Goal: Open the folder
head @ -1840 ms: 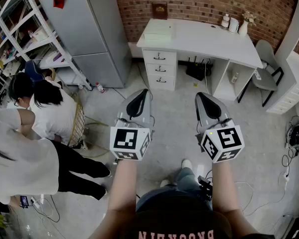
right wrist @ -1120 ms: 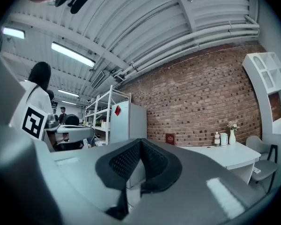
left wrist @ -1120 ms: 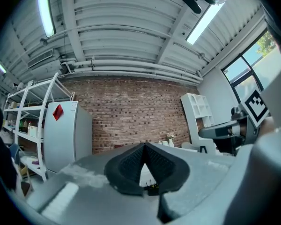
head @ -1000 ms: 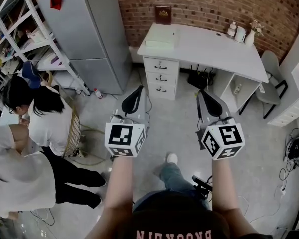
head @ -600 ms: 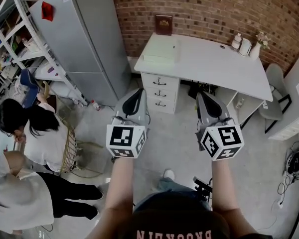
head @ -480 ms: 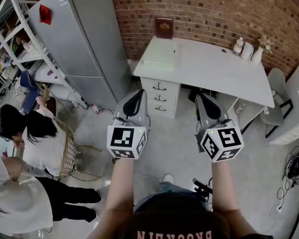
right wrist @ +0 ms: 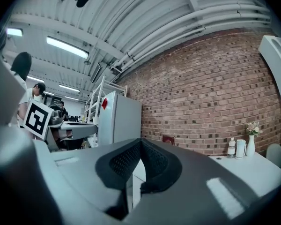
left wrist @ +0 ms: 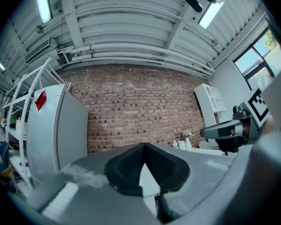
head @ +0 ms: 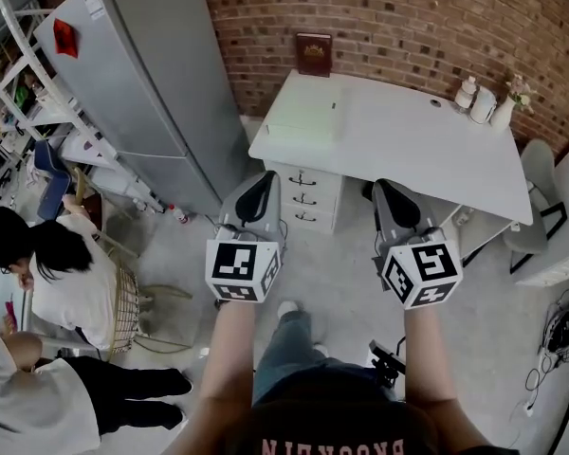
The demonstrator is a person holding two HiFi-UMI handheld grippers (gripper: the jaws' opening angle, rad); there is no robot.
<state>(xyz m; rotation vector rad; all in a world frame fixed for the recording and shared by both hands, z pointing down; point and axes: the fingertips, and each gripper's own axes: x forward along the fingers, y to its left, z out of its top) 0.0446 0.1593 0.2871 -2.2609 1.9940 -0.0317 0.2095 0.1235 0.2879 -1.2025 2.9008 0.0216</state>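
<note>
The left gripper and the right gripper both have their jaws pressed together, with nothing in them. The folder lies flat on the desk.

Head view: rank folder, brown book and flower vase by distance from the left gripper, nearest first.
1. Folder, on the near-left end of the desk, just ahead of the left gripper.
2. Brown book, upright against the brick wall behind the folder.
3. Flower vase, far right back corner.
</note>
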